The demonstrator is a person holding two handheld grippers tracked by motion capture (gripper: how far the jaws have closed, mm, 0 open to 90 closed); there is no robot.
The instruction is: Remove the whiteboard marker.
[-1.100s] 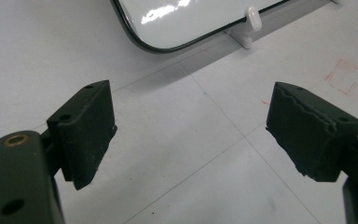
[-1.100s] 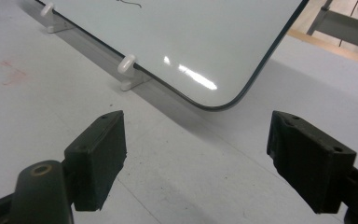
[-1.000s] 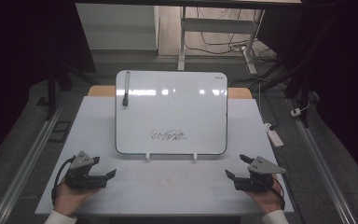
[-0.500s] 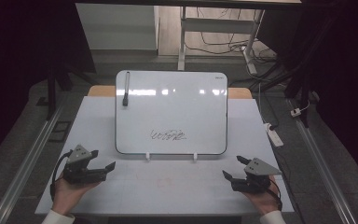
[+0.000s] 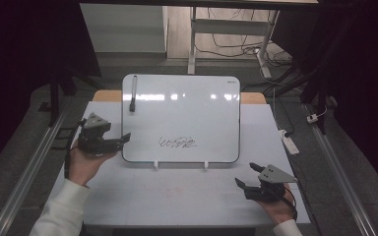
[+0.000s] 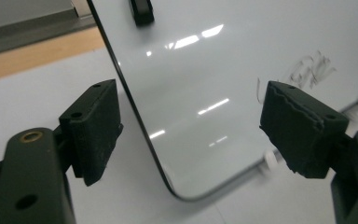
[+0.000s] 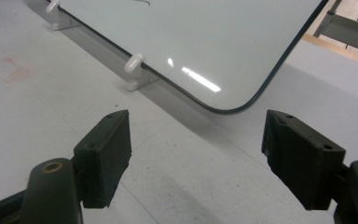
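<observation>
1. Since the earlier frames, the left gripper has been travelling forward from the near table edge up to the left border of the whiteboard, while the right gripper has been holding close to its starting spot at the near right.

2. Lying propped on the white table, the whiteboard is resting on two small white feet along its near edge, probably so that the surface is tilting toward the person for writing or wiping.

3. Sitting in the lower middle of the board, the scribble is showing as dark handwriting; it is likely what the work concerns.

4. Resting along the board's upper left edge, the black marker is lying well apart from both grippers, parked there out of the writing area.

5. Now the left gripper is hanging with its jaws spread wide, grasping nothing; in the left gripper view the board's rounded near-left corner is passing between the two pads without touching either.

6. Meanwhile the right gripper is hovering just above the table, jaws equally wide and empty, pointing at the board's near-right corner, apparently waiting while the left hand is leading.
</observation>
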